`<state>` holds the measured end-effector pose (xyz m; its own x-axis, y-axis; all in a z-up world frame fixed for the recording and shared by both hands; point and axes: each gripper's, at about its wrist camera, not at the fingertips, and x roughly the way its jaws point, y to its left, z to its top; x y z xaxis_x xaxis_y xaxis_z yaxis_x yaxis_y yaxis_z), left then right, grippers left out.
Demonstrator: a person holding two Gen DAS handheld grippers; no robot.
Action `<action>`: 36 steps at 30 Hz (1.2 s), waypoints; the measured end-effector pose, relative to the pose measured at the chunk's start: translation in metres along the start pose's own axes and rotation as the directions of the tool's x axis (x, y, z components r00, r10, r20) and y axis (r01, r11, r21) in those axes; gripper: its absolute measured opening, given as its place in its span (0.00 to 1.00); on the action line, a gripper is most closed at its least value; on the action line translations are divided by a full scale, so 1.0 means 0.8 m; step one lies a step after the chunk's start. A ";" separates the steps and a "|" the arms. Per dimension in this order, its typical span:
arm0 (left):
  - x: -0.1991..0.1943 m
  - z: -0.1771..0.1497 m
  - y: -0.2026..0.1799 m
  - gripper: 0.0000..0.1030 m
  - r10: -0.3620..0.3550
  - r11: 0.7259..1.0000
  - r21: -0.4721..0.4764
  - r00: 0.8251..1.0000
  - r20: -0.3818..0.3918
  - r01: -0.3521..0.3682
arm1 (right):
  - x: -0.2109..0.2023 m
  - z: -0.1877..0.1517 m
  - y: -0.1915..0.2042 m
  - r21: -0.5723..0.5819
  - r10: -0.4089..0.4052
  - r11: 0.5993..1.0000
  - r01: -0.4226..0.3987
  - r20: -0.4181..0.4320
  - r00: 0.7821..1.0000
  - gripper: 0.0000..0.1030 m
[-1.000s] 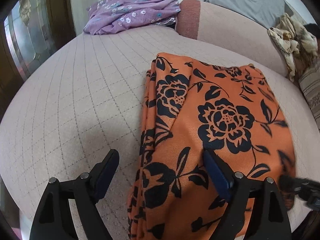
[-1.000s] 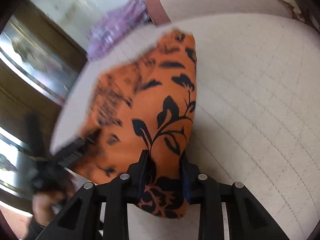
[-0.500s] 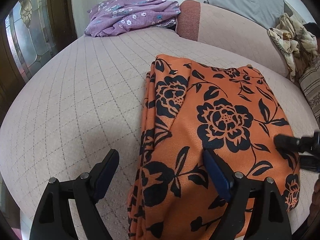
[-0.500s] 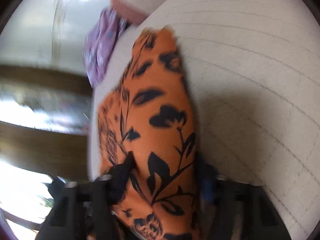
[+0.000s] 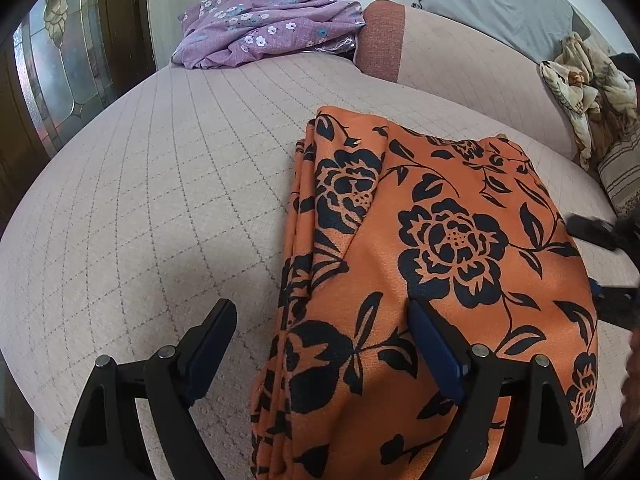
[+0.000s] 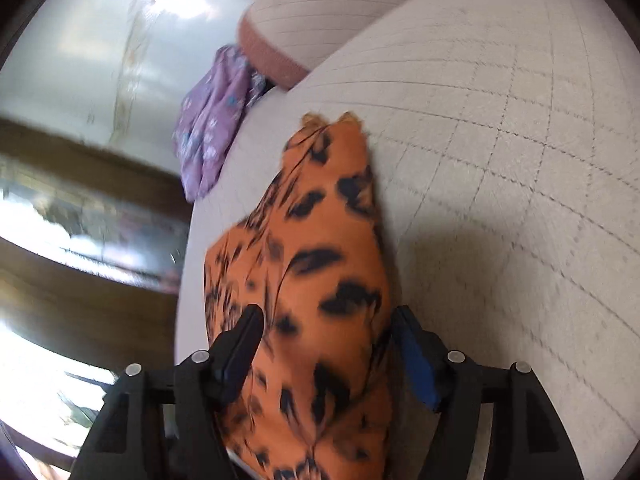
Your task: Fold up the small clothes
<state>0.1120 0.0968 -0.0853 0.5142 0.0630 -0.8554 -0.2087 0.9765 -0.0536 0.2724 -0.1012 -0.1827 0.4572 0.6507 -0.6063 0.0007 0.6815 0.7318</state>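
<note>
Beige quilted sofa (image 5: 168, 184) bears folded orange cloth (image 5: 432, 248); left gripper (image 5: 320, 344) fingers spread, right gripper (image 6: 326, 344) fingers opening around it.

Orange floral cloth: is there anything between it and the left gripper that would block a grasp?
Nothing visible blocks it. The left gripper is open directly over the near left edge of the orange floral cloth, which lies folded on the quilted cushion. The purple garment lies far behind.

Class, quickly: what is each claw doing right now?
Left claw: open, holding nothing, over the orange floral cloth's edge.
Right claw: jaws opening, cloth between them, not gripped.
</note>
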 end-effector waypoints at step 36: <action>0.002 0.001 0.016 0.88 -0.064 0.997 -0.052 0.998 -0.013 0.064 | -0.041 -0.041 0.132 -0.396 -0.152 0.894 0.210 0.172 0.973 0.69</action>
<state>0.1111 0.1097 -0.0870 0.5159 -0.0026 -0.8566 -0.2182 0.9666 -0.1344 0.2280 -0.0398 -0.0960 0.5982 0.4720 -0.6476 -0.2561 0.8784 0.4036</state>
